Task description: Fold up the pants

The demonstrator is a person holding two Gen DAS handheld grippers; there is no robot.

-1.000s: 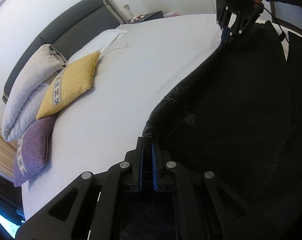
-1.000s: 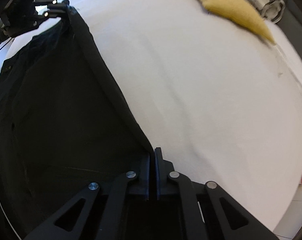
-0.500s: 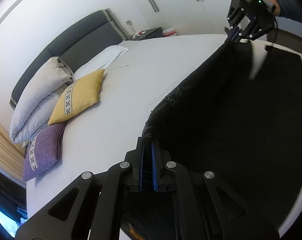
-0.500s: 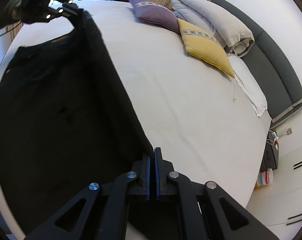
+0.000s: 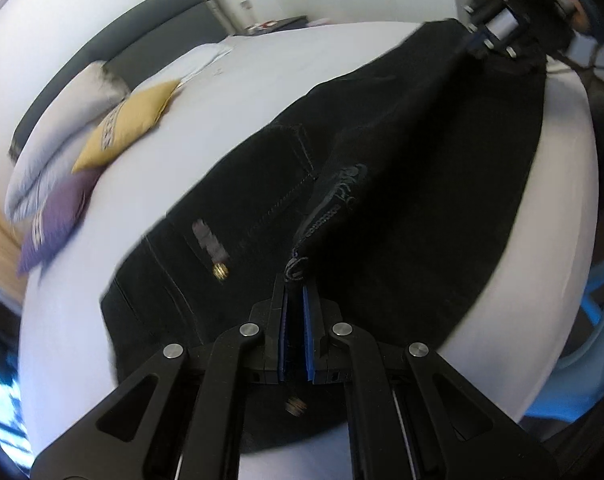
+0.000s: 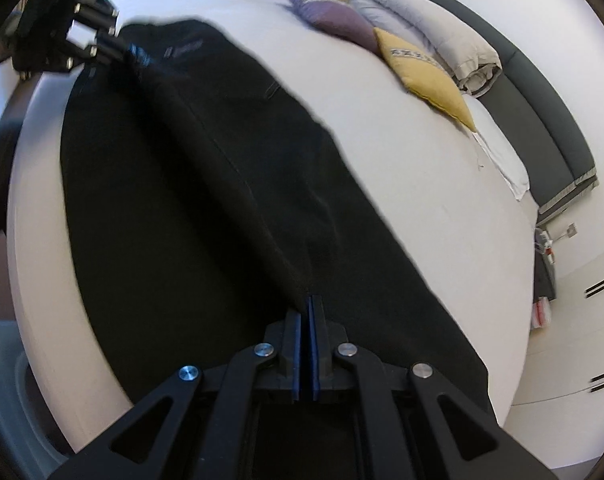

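Note:
Black pants (image 5: 402, 208) lie spread on the white bed (image 5: 262, 80), also in the right wrist view (image 6: 190, 184). My left gripper (image 5: 295, 288) is shut on the waistband edge near the printed label. My right gripper (image 6: 310, 304) is shut on the leg end of the pants. Each gripper shows in the other's view: the right one (image 5: 494, 36) at the far end of a raised fabric ridge, the left one (image 6: 82, 40) likewise. The fabric runs taut between them above the rest of the pants.
A yellow pillow (image 5: 130, 124), a purple pillow (image 5: 58, 216) and a rolled grey duvet (image 5: 58, 120) lie at the dark headboard (image 6: 542, 112). A nightstand (image 6: 546, 256) stands beside the bed. The bed's near edge is close to the pants.
Both grippers have come down and carried the held edge over the bed. The pants, hanging before, now lie spread on the bed with one layer under the held edge.

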